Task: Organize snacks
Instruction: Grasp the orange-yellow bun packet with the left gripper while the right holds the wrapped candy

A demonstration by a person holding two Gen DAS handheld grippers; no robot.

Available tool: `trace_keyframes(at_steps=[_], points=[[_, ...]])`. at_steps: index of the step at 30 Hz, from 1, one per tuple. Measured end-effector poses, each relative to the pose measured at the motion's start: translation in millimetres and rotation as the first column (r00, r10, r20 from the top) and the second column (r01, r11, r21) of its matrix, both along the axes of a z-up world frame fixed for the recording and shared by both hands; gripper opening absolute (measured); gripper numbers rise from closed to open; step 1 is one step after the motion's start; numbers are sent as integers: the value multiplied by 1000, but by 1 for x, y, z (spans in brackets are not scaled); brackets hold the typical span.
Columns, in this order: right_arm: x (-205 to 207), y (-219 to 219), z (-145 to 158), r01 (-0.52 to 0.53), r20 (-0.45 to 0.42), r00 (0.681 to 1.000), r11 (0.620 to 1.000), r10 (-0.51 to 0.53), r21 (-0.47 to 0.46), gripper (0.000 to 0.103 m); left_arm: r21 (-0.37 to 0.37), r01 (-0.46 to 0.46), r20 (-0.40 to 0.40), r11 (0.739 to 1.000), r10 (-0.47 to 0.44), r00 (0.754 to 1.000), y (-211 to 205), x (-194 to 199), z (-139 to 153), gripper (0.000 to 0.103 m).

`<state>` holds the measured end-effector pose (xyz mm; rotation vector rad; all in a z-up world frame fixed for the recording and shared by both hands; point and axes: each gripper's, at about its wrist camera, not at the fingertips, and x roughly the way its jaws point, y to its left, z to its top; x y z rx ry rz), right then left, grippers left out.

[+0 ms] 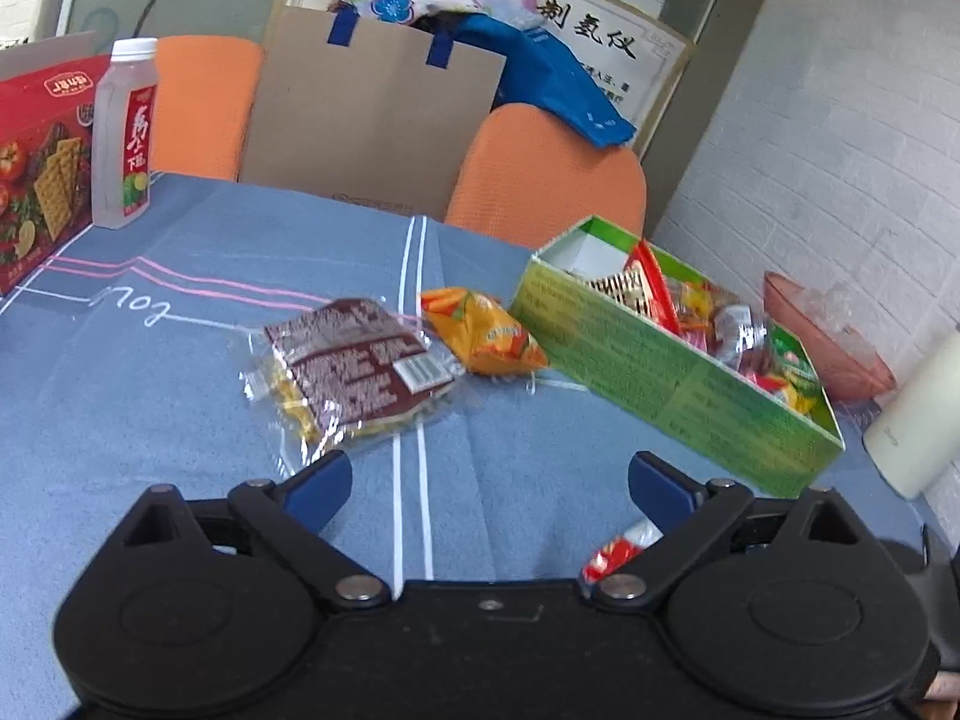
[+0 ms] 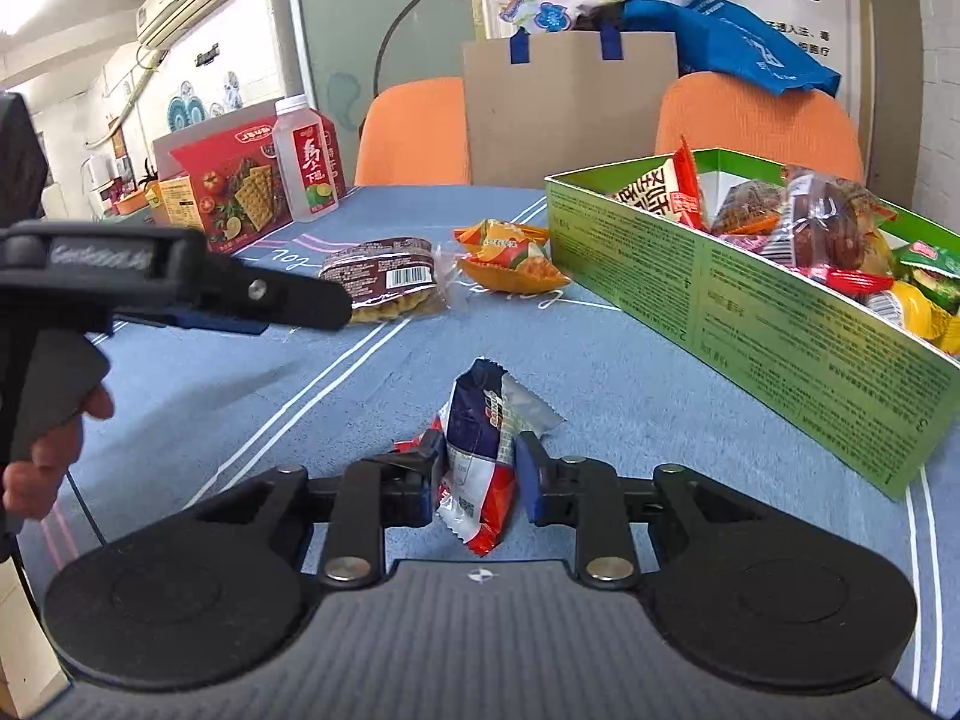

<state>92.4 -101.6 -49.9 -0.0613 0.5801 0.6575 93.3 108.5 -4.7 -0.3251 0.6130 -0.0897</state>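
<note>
The right claw (image 2: 479,474) pinches a red, white and blue snack packet (image 2: 483,450) at mid-length; the packet stands nearly upright, its long axis running from the claw up and away, top corner tilted slightly toward the green box (image 2: 750,324). That box lies ahead and to the right, its long side slanting away to the left, so the carry goes forward-right. The left claw (image 1: 489,486) hovers spread and empty, nearer the brown cake packet (image 1: 360,360), which lies flat on the bench (image 1: 180,360) with the orange packet (image 1: 486,336) just beside it, possibly touching.
</note>
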Motion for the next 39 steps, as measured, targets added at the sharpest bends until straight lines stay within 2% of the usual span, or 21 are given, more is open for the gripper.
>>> trace_keyframes(at_steps=[1,4,7,9,11,14,15,16,17,18,20,22,27,28,29,30,31,33,39], points=[[1,1,0,6,5,1000,1000,-6,0,54,-16,17,13,1000,-16,1000,-1,5,4,103],[5,1,0,28,-3,1000,1000,-28,9,56,-33,71,38,997,-70,997,-9,29,12,103],[5,1,0,33,-11,999,999,-32,13,56,20,80,53,997,-81,995,-19,65,11,103],[3,0,0,33,-14,999,999,-33,8,55,16,54,27,998,-54,998,-20,92,4,103],[3,-1,1,30,-21,999,999,-30,12,55,-32,37,-18,999,-38,999,-17,117,-5,89],[4,-2,2,24,-19,1000,1000,-23,18,55,-24,-7,-62,1000,5,998,-15,137,-18,59],[5,-2,2,18,-20,1000,1000,-18,20,55,-19,-7,-79,1000,6,997,-15,141,-22,39],[6,-1,2,14,-21,1000,1000,-13,20,55,-18,2,-88,1000,-4,996,-13,141,-26,33],[6,-1,1,12,-21,1000,1000,-12,18,54,-21,10,-80,1000,-12,997,-11,138,-27,33],[7,-2,0,10,-21,1000,1000,-10,17,42,-14,23,-79,1000,-24,997,-10,134,-28,33],[6,-5,-1,2,-24,1000,1000,-1,30,40,-3,52,-83,999,-52,995,-7,123,-25,33],[4,-8,0,-1,-24,1000,999,2,34,38,-27,102,-96,994,-104,990,-3,105,-25,30],[-15,-20,4,-7,-23,1000,999,8,34,38,-20,211,-117,977,-212,970,-4,41,-21,29],[-19,-21,4,-11,-22,1000,999,12,36,39,-25,208,-115,978,-210,971,-3,29,-20,38],[-21,-21,4,-15,-21,1000,999,16,33,41,-26,188,-106,982,-189,976,-2,17,-19,55],[-23,-20,5,-15,-16,1000,999,15,33,46,-26,166,-97,986,-168,981,-1,9,-18,101],[-24,-19,5,-10,-6,1000,999,10,32,52,-25,140,-86,990,-142,986,-1,3,-17,103],[-21,-14,5,0,-2,1000,999,0,36,58,-22,115,-71,993,-116,991,-3,-1,-14,103],[-15,-4,3,24,-21,1000,999,-23,27,60,-13,137,-63,990,-138,988,-17,18,-10,103]])
